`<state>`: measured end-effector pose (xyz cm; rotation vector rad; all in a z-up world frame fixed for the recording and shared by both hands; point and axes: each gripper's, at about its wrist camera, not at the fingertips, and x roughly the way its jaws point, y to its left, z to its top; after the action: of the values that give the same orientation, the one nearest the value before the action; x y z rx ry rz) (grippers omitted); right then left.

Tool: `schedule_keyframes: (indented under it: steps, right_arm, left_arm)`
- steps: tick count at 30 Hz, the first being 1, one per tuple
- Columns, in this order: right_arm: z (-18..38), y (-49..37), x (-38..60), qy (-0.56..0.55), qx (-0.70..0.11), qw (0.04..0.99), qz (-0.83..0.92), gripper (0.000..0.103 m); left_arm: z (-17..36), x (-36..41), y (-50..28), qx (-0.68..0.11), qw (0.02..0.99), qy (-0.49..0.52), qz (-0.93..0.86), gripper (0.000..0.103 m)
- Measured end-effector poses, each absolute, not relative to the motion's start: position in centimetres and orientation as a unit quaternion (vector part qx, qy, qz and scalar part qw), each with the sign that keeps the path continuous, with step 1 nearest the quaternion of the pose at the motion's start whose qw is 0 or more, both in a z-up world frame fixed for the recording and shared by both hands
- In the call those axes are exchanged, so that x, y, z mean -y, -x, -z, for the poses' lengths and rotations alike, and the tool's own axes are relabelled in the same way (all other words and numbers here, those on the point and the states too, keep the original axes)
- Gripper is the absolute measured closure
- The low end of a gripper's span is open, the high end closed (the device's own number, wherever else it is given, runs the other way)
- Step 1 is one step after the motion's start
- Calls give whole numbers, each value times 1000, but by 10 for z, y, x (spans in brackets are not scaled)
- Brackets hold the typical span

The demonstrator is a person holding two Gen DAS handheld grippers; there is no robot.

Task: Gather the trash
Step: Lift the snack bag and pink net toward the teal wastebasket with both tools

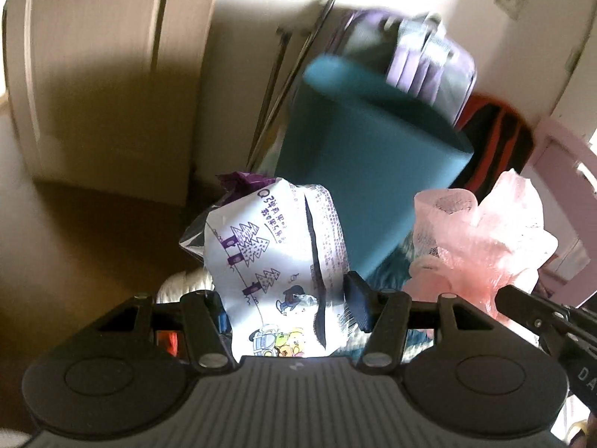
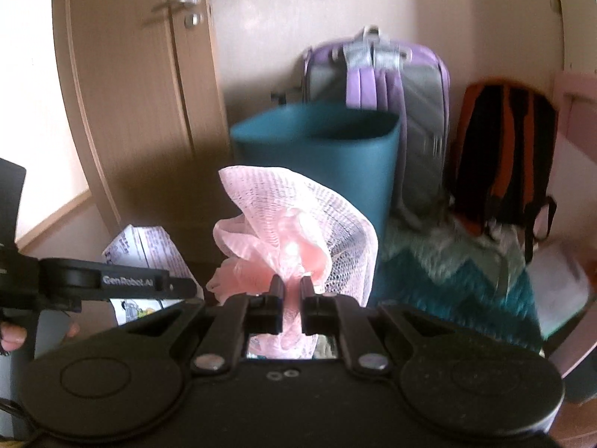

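Note:
My left gripper (image 1: 285,298) is shut on a white snack wrapper (image 1: 272,261) with purple print and cartoon figures, held up in the air. The wrapper also shows at the left of the right wrist view (image 2: 145,250). My right gripper (image 2: 291,295) is shut on a pink foam net (image 2: 294,231), which also shows at the right of the left wrist view (image 1: 481,239). A teal waste bin (image 2: 317,156) stands just beyond both grippers, its open top visible; it appears tilted and blurred in the left wrist view (image 1: 365,156).
A purple and grey backpack (image 2: 388,86) and an orange and black backpack (image 2: 507,149) lean on the wall behind the bin. A teal patterned rug (image 2: 455,272) lies below. A wooden door (image 2: 130,93) stands at the left. Pink furniture (image 2: 578,119) is at the right.

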<state>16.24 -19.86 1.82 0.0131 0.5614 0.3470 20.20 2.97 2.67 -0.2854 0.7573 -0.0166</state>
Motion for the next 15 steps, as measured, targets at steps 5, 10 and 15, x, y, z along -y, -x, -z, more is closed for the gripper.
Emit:
schedule_keyframes:
  steps: [5, 10, 15]
  right_arm:
    - [-52, -185, 202, 3, -248, 955, -161, 96]
    - [-77, -217, 202, 11, -230, 962, -149, 96]
    - [-93, -244, 200, 12, -223, 965, -140, 95]
  left_arm:
    - [-73, -22, -231, -335, 934, 124, 22, 46]
    - [-127, -12, -259, -296, 949, 100, 34, 46]
    - [-160, 2, -295, -270, 958, 87, 40, 46]
